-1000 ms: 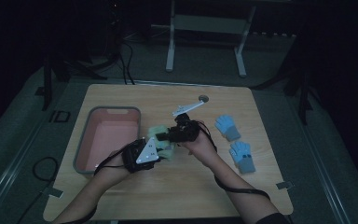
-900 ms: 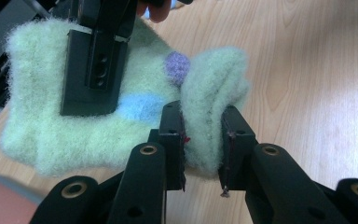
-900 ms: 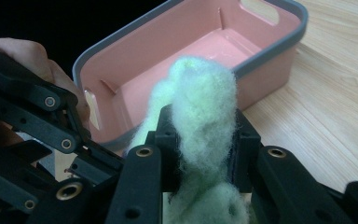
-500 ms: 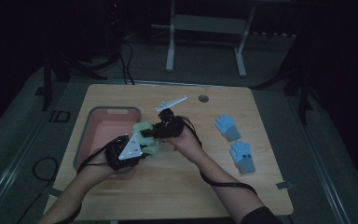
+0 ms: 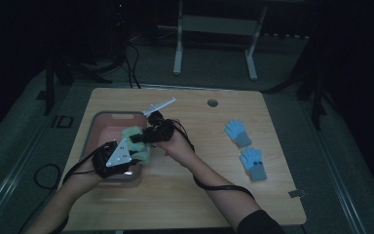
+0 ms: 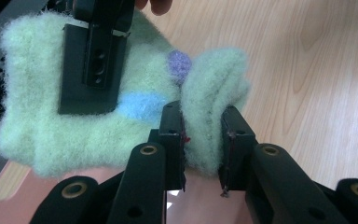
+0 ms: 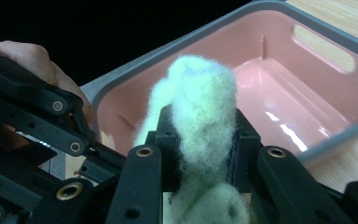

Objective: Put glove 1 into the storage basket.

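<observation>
Your left gripper (image 6: 202, 140) and right gripper (image 7: 201, 135) both clamp the green glove (image 5: 135, 144) over the pink bin (image 5: 108, 127), frame centre-left; two blue gloves (image 5: 246, 146) lie right.

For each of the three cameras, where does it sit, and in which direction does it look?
High view: above the person's side, facing forward and down on the table; both forearms enter from below.
Left gripper view: rides the left gripper, looking along its jaws at the green glove.
Right gripper view: rides the right gripper, facing the pink bin.
Shared: all show the glove.

Wooden table (image 5: 214, 195): pink tray (image 5: 97, 127), 2 blue gloves (image 5: 237, 133).
</observation>
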A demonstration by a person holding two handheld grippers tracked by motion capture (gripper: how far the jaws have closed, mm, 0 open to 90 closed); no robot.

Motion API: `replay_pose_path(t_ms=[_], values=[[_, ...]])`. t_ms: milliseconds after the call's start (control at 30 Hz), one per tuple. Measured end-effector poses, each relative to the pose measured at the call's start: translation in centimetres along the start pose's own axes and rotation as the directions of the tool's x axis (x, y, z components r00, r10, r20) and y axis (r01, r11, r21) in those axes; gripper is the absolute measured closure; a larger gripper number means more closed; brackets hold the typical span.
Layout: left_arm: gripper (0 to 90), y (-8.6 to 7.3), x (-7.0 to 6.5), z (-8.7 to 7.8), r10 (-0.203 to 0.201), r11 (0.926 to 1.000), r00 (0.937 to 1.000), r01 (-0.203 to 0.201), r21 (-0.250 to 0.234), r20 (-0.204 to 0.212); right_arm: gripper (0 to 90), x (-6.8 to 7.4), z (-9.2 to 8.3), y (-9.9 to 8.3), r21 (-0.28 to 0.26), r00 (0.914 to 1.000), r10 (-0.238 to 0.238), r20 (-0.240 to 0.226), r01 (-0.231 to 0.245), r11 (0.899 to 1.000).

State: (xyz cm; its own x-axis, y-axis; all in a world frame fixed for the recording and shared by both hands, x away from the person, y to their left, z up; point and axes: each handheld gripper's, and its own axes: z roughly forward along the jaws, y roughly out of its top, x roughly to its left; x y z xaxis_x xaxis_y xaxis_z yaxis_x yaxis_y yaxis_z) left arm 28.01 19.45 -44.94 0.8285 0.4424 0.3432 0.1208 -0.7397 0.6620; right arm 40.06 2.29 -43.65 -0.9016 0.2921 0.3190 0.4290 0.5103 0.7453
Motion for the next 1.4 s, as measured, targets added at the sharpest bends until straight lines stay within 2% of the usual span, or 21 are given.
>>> replay_pose_path(t_ms=[200, 367, 567, 700, 767, 1000, 1133, 1267, 1400], values=[[75.1, -1.9, 0.7, -0.8, -0.031, 0.9995, 0.9995, 0.031, 0.007, -0.006, 71.3, 0.5, 2.1, 0.9, -0.002, 0.9998, 0.003, -0.019, -0.003, 1.0], [75.1, -3.2, 0.9, -0.6, -0.054, 0.9983, 0.9986, 0.054, 0.021, 0.002, 71.4, 0.5, 3.7, 1.0, 0.017, 0.9997, 0.009, -0.021, -0.008, 1.0], [75.1, -4.3, 1.2, 0.4, -0.064, 0.9957, 0.9979, 0.064, 0.067, 0.006, 71.3, -0.4, 5.6, 0.5, 0.05, 0.999, 0.04, -0.018, -0.039, 0.998], [75.1, -5.3, 1.7, 0.9, -0.094, 0.9918, 0.9952, 0.091, 0.089, 0.027, 71.3, -1.0, 7.0, 0.4, 0.062, 0.998, 0.057, -0.028, -0.055, 0.997], [75.1, -5.6, 1.7, 1.2, -0.095, 0.9906, 0.9949, 0.091, 0.101, 0.034, 71.3, -1.2, 7.5, 0.3, 0.075, 0.9981, 0.057, -0.024, -0.055, 0.996], [75.0, -5.6, 2.3, 2.0, -0.114, 0.9824, 0.9915, 0.103, 0.156, 0.063, 71.1, -1.8, 8.5, 0.2, 0.106, 0.9985, 0.054, -0.012, -0.052, 0.993], [74.8, -5.2, 2.9, 2.7, -0.109, 0.9778, 0.9912, 0.094, 0.187, 0.075, 70.5, -2.0, 8.8, 0.4, 0.126, 0.9989, 0.044, 0.015, -0.046, 0.991], [74.7, -4.9, 3.2, 3.5, -0.109, 0.972, 0.9908, 0.09, 0.217, 0.08, 70.1, -2.4, 9.1, 0.5, 0.151, 0.9977, 0.061, 0.027, -0.065, 0.986], [74.3, -4.8, 3.4, 4.1, -0.109, 0.969, 0.9902, 0.087, 0.232, 0.087, 65.7, -2.8, 9.3, 0.6, 0.171, 0.9961, 0.072, 0.052, -0.08, 0.982]])
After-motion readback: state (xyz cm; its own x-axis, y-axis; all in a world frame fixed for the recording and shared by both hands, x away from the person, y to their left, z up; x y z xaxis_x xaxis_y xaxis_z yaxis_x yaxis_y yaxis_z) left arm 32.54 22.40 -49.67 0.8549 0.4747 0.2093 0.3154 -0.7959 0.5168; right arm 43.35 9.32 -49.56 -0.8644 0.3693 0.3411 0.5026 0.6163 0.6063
